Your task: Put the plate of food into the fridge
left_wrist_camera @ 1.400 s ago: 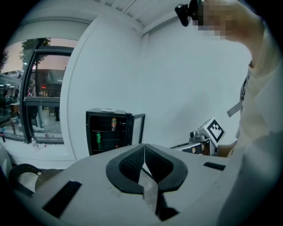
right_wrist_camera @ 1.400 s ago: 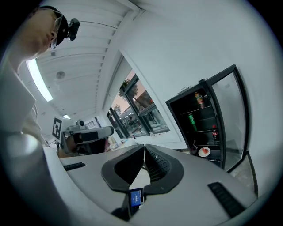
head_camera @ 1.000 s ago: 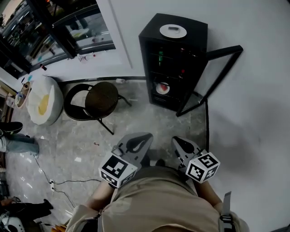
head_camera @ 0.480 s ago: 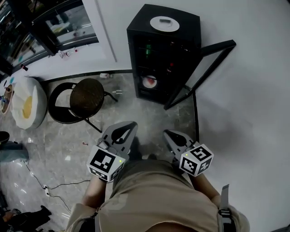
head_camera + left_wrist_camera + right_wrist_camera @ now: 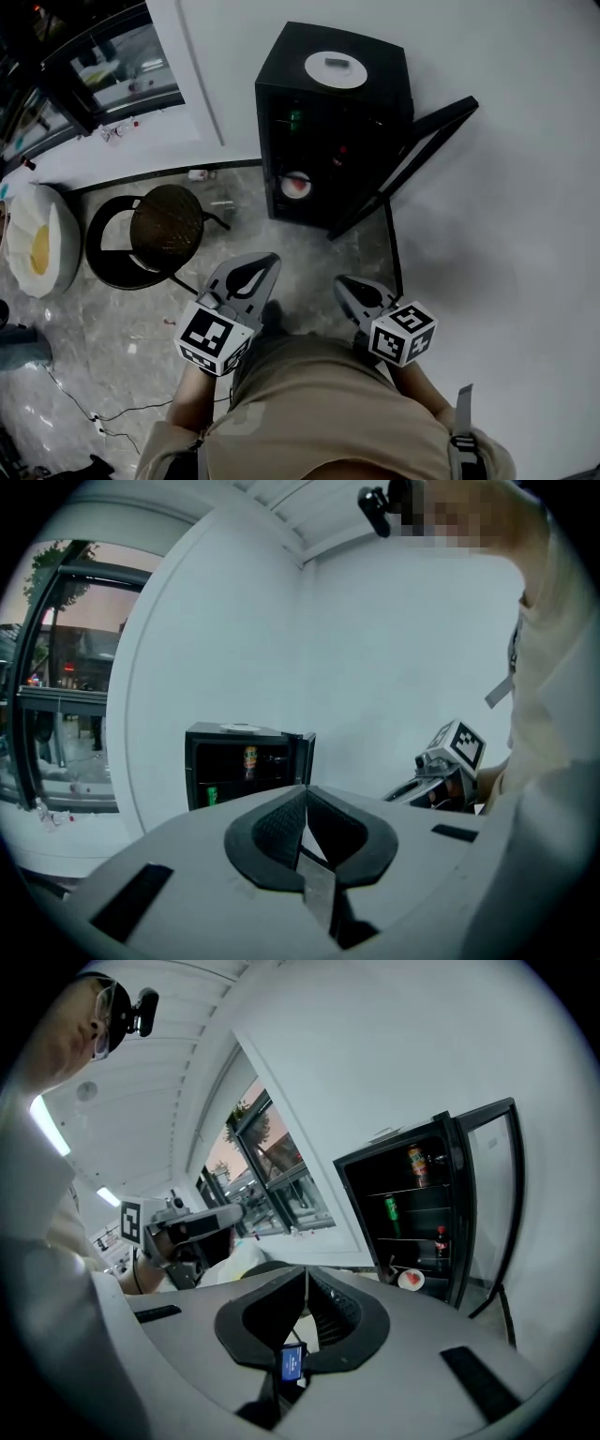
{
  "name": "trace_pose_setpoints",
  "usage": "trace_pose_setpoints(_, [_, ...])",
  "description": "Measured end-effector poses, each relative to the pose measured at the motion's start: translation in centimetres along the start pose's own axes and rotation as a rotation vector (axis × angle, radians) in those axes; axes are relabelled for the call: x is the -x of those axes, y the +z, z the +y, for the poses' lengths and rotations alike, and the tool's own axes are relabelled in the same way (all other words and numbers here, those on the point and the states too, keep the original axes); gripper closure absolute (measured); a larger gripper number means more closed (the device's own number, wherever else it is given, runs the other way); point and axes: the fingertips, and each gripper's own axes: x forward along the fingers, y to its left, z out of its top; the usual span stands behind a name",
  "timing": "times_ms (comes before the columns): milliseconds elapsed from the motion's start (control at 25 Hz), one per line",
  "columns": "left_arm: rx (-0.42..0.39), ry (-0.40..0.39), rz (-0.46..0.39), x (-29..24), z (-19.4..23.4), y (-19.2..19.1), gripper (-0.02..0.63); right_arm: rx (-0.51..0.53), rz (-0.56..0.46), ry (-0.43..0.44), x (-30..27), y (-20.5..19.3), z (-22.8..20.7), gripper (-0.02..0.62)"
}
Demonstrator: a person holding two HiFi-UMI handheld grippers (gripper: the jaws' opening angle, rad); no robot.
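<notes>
I hold my left hand-held gripper (image 5: 263, 262) low in front of my body, its jaws pressed together with nothing between them; my right hand-held gripper (image 5: 343, 281) sits just beside it, jaws likewise closed and empty; both point toward the small black fridge (image 5: 375, 103), which stands on the floor against the white wall, well apart from the hand-held grippers; its glass door (image 5: 419, 148) hangs wide open on the right side; the plate of food (image 5: 296, 184), white with something red on it, rests at the bottom of the fridge, under the shelf that carries a dark bottle (image 5: 440, 1239); a green can (image 5: 394, 1211) stands on the shelf above that and an orange can (image 5: 417, 1164) on the top shelf; a white disc (image 5: 335, 69) lies on the fridge's top; a round dark stool (image 5: 167, 220) stands on the grey floor (image 5: 309, 253) to the left of the fridge
</notes>
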Motion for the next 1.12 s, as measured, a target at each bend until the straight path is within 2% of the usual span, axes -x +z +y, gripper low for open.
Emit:
trace_pose_setpoints(200, [-0.014,-0.084,-0.011,-1.2,1.9,0.6,0.594,0.002,0.011,-0.051,-1.6,1.0,-0.3,0.572])
trace_pose_setpoints(640, [-0.003,-0.149,-0.015,-1.2,7.2,0.5,0.594,0.014,0.059,-0.083,-6.9,2.4,1.6,0.571])
trace_pose_setpoints(1120, [-0.033,-0.105,-0.013,0.2,10.7,0.5,0.594,0.037,0.099,-0.039,-10.6,3.2,2.8,0.571])
